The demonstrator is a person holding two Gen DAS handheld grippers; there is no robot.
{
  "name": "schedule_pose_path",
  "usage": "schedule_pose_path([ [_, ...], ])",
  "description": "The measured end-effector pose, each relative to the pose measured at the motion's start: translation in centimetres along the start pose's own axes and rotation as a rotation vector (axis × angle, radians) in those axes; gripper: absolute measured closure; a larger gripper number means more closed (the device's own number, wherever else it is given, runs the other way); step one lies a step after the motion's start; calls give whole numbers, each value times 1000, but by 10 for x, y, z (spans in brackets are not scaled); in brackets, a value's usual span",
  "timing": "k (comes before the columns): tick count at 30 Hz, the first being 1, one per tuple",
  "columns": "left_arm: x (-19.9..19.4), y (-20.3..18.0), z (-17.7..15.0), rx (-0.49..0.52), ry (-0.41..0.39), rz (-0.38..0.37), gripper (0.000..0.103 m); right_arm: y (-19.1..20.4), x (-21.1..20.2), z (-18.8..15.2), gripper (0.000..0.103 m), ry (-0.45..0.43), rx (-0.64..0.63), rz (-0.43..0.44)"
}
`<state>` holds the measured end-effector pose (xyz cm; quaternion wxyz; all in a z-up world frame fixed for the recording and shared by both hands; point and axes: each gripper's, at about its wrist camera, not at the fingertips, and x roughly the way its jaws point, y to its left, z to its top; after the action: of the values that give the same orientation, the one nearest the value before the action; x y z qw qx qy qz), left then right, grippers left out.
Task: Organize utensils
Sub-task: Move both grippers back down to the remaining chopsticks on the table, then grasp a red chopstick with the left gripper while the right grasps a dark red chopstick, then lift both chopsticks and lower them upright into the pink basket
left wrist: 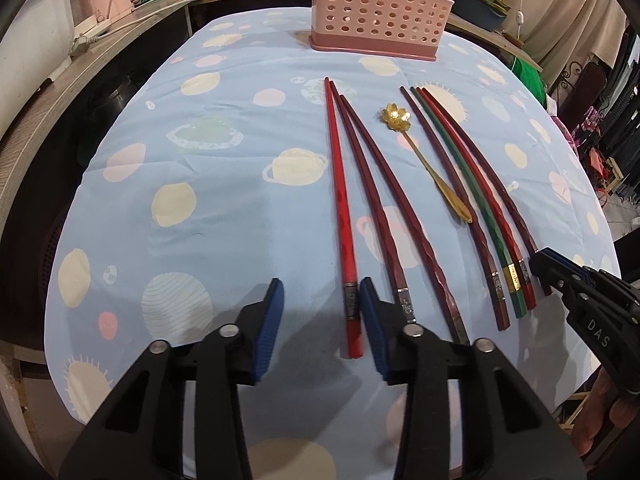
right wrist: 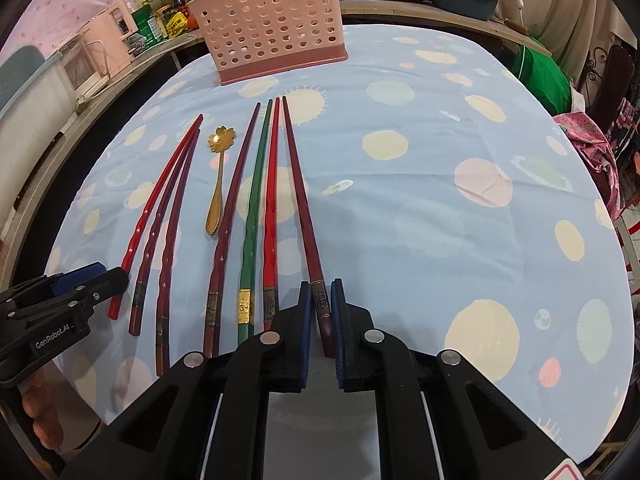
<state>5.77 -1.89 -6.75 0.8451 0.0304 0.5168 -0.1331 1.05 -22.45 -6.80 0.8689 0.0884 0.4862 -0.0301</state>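
**On the tabletop: sorting not yet begun, first grasps forming**

On the tabletop (right wrist: 400,208), all utensils lie flat on the cloth; none can be seen standing in the pink basket (right wrist: 276,24) at the far edge, though part of its interior is hidden. Seven chopsticks and one gold spoon (right wrist: 218,176) remain to be moved, so the task is judged to be at its start.

Right gripper (right wrist: 320,316): angled steeply down at the near ends of the row. Its blue pads are closed on the rightmost dark chopstick (right wrist: 298,200), clamped at the banded handle end. The stick's tip appears to rest on the cloth.

Left gripper (left wrist: 322,304): also angled steeply down. The jaws stand apart, straddling the handle end of the red chopstick (left wrist: 340,200), leftmost in the row. The right pad lies just beside the stick; the left pad is clear of it. No grip is made yet.

A hand (right wrist: 40,412) shows below the left gripper in the right wrist view.
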Motion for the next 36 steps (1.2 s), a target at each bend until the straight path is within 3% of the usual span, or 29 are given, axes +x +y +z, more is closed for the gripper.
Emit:
schedule_pose_path([
  [7,-1,-1,-2,4,3,-22,96,0,-1,-1,93,-1,1,2],
  [21,-16,5,3,-42,-14,-57,96,1,-11,0,96,-11,17,40],
  [36,-80,14,43,-89,-153,-94,96,-14,-74,40,96,-174,71,95],
])
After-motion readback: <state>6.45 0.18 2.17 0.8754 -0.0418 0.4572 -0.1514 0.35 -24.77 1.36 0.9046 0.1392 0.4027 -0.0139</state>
